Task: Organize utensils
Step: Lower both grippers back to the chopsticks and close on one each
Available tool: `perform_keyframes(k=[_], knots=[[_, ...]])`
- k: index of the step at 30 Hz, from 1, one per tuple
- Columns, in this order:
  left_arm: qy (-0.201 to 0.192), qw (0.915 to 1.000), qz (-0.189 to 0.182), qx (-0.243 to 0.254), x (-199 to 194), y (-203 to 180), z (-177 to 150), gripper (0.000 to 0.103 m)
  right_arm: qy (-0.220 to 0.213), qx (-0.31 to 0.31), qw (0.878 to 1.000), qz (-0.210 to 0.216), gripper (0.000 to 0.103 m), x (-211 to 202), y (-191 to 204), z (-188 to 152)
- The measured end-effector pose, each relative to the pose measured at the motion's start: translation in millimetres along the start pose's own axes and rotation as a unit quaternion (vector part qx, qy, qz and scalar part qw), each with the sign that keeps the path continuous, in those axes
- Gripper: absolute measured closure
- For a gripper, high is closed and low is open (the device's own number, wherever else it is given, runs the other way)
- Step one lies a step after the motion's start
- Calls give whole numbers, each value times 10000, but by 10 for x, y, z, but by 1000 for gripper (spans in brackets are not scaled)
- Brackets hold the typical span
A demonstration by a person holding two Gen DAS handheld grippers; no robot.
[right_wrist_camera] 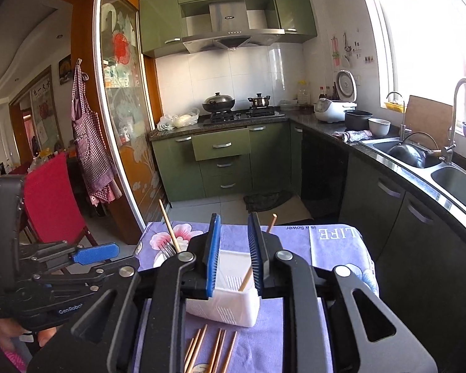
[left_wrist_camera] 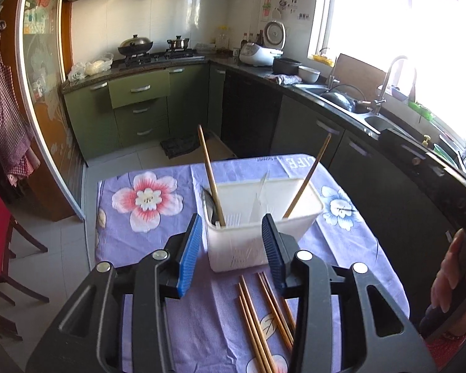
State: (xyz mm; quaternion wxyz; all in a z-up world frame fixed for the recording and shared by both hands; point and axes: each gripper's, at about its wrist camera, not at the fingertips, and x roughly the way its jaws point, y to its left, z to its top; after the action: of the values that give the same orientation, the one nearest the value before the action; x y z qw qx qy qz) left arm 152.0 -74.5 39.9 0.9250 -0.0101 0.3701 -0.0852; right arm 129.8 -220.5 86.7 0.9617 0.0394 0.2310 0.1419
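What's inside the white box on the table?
In the white box: one chopstick leaning in the left part beside a fork and a dark utensil, another chopstick in the right part. The walls hide the bottom.

Small table under a purple floral cloth (left_wrist_camera: 158,242), white utensil caddy (left_wrist_camera: 242,248), loose wooden chopsticks (left_wrist_camera: 258,320) beside it

The left gripper (left_wrist_camera: 231,242) hangs level, its blue-padded jaws spread wide with nothing between them. The right gripper (right_wrist_camera: 234,255) is raised higher, jaws parted more narrowly and also empty.
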Motion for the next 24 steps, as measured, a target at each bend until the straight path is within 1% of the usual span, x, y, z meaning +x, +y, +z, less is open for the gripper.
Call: perform_keyframes(k=[1, 4, 5, 6, 7, 8, 10, 12, 15, 18, 24], knots=[[158, 9998, 25, -82, 71, 35, -118, 65, 22, 31, 10000, -46, 82, -65, -40, -107], [728, 9967, -71, -362, 355, 79, -466, 65, 174, 191, 9993, -284, 82, -209, -195, -489], [923, 9947, -85, -447, 462, 89, -579, 65, 239, 300, 9989, -286, 80, -238, -259, -619], [1079, 9929, -78, -502, 555, 100, -689, 65, 339, 433, 9981, -268, 74, -249, -325, -737], [1217, 9910, -43, -558, 646, 105, -782, 65, 447, 537, 9972, -256, 72, -245, -401, -840], [1317, 9894, 0, -606, 720, 111, -865, 65, 541, 635, 9962, -245, 72, -240, -450, -940], [1502, 9864, 24, -673, 843, 110, -981, 71, 688, 802, 9942, -215, 72, -212, -548, -1109], [1609, 9846, 107, -667, 925, 66, -1057, 72, 822, 902, 9924, -158, 72, -176, -597, -1245], [1780, 9819, 226, -599, 1031, 7, -1153, 75, 977, 981, 9904, -54, 72, -110, -598, -1389], [1954, 9789, 289, -532, 1121, -39, -1236, 81, 1080, 1019, 9889, 5, 72, -35, -594, -1422], [2182, 9738, 407, -482, 1201, -30, -1331, 88, 1063, 1108, 9881, 38, 72, -34, -640, -1421]])
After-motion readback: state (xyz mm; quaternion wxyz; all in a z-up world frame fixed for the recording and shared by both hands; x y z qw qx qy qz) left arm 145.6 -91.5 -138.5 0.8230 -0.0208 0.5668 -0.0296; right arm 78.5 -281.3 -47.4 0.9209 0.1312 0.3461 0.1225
